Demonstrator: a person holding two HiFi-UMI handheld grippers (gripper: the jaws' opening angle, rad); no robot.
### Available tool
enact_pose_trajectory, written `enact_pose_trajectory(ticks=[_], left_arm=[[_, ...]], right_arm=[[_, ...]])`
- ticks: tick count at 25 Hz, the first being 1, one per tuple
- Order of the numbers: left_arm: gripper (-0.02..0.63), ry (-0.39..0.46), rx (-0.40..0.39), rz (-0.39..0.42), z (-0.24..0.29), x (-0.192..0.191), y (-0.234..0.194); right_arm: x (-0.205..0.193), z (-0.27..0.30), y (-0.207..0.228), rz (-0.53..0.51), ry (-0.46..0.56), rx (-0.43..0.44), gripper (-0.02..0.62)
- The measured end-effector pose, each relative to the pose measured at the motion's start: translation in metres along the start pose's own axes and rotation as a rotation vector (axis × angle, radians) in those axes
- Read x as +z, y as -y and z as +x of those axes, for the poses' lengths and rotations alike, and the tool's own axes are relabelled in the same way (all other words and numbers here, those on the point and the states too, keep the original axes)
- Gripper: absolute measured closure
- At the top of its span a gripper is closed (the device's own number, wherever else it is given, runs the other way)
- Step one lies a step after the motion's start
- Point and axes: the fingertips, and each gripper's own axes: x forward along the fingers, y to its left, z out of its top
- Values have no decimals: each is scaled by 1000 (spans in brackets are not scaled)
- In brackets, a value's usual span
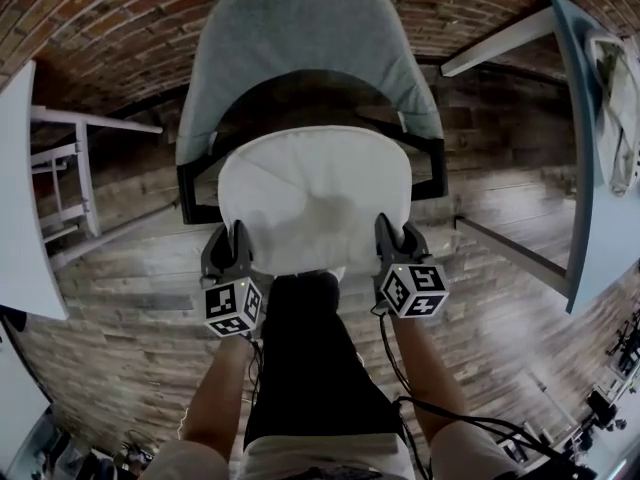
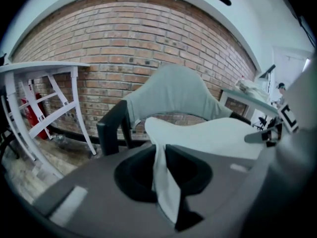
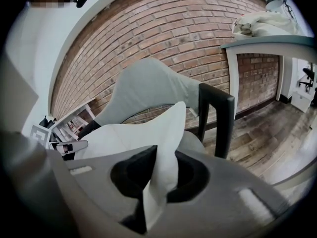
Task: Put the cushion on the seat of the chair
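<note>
A white cushion (image 1: 315,196) hangs flat over the seat of a grey armchair (image 1: 300,38) with black arms, straight ahead in the head view. My left gripper (image 1: 232,250) is shut on the cushion's near left edge, my right gripper (image 1: 395,241) on its near right edge. In the left gripper view the cushion's fabric (image 2: 166,182) is pinched between the jaws of the left gripper (image 2: 166,175). In the right gripper view a fold of the cushion (image 3: 166,167) stands up between the jaws of the right gripper (image 3: 157,182). The chair's seat is hidden under the cushion.
A white table (image 1: 22,198) with white legs stands at the left. A pale table (image 1: 590,168) with cloth (image 1: 618,108) on it stands at the right. Behind the chair runs a brick wall (image 1: 90,18). The floor is wood planks (image 1: 130,298). My legs stand just before the chair.
</note>
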Motion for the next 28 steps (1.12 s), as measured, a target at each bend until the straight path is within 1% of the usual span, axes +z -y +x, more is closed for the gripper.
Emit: enact_pose_trajectory(ticks=[14, 19, 23, 28], left_arm=[[558, -50, 12, 23, 42, -49, -15], [557, -64, 28, 37, 51, -63, -21], [554, -83, 40, 73, 58, -72, -26], [552, -114, 64, 77, 65, -86, -31]], right_arm=[[-39, 47, 20, -2, -46, -4, 546], [-50, 55, 32, -10, -45, -22, 546], [-58, 62, 42, -14, -52, -37, 545], [-70, 70, 52, 1, -66, -45, 542]])
